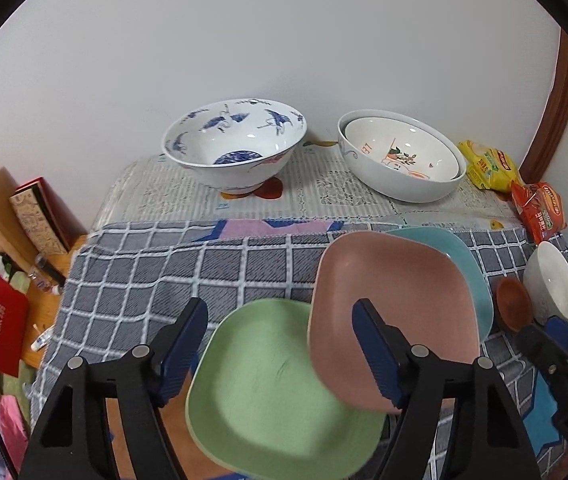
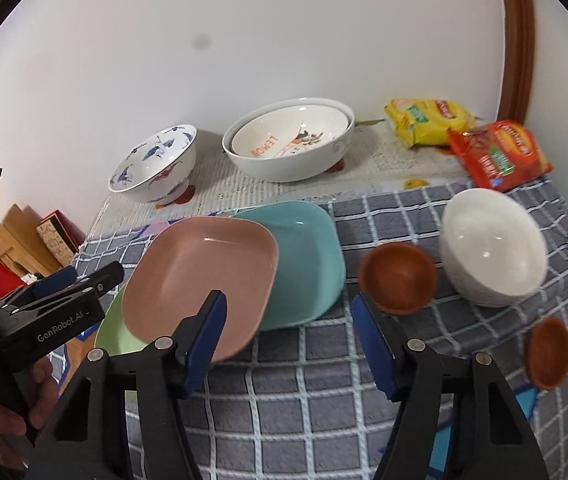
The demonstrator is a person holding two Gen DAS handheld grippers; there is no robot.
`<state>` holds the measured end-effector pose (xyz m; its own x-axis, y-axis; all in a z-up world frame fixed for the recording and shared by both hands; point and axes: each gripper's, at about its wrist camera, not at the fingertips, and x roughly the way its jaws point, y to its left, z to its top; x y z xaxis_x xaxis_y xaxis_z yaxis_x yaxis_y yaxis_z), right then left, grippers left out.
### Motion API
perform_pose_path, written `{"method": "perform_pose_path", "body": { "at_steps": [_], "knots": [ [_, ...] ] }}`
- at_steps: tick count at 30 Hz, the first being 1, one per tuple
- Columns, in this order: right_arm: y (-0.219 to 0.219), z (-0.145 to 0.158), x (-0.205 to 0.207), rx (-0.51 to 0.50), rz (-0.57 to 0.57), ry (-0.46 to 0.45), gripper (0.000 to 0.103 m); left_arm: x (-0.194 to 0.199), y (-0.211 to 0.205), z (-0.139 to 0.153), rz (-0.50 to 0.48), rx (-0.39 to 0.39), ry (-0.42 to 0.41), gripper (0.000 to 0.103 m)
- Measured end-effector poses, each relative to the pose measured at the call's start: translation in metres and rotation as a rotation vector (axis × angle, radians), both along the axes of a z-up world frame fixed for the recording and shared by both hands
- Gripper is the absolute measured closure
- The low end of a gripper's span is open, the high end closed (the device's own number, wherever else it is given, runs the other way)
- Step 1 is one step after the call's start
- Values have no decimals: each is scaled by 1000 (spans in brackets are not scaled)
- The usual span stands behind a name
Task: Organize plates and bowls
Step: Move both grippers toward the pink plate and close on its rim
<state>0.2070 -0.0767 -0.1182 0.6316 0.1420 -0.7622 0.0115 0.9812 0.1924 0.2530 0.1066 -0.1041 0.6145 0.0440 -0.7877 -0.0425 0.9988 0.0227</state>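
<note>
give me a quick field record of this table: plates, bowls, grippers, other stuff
plates: pink plate overlapping teal plate and green plate
large bowls: blue crane bowl standing alone; lemon bowl nested in a white bowl
small bowls: white bowl; two brown bowls
left gripper: open, above the green plate
right gripper: open, holding nothing
other: yellow packet, red packet, checked cloth

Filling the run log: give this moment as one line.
left gripper: open, over green square plate | right gripper: open, empty | pink square plate: overlapping teal square plate
</note>
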Motion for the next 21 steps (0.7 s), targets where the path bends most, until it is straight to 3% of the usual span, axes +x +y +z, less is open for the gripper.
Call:
{"method": "perform_pose_path", "body": {
  "at_steps": [8, 12, 19, 21],
  "knots": [
    [8, -25, 30, 10, 14, 37, 51, 23, -6, -21, -25, -28, 33, 30],
    [11, -37, 42, 34, 29, 80, 51, 30, -7, -28, -13, -21, 33, 31],
    [18, -56, 54, 37, 63, 131, 76, 37, -9, -41, -29, -47, 81, 73],
    [21, -61, 57, 44, 74, 146, 89, 36, -9, -45, -27, -55, 90, 84]
  ]
}}
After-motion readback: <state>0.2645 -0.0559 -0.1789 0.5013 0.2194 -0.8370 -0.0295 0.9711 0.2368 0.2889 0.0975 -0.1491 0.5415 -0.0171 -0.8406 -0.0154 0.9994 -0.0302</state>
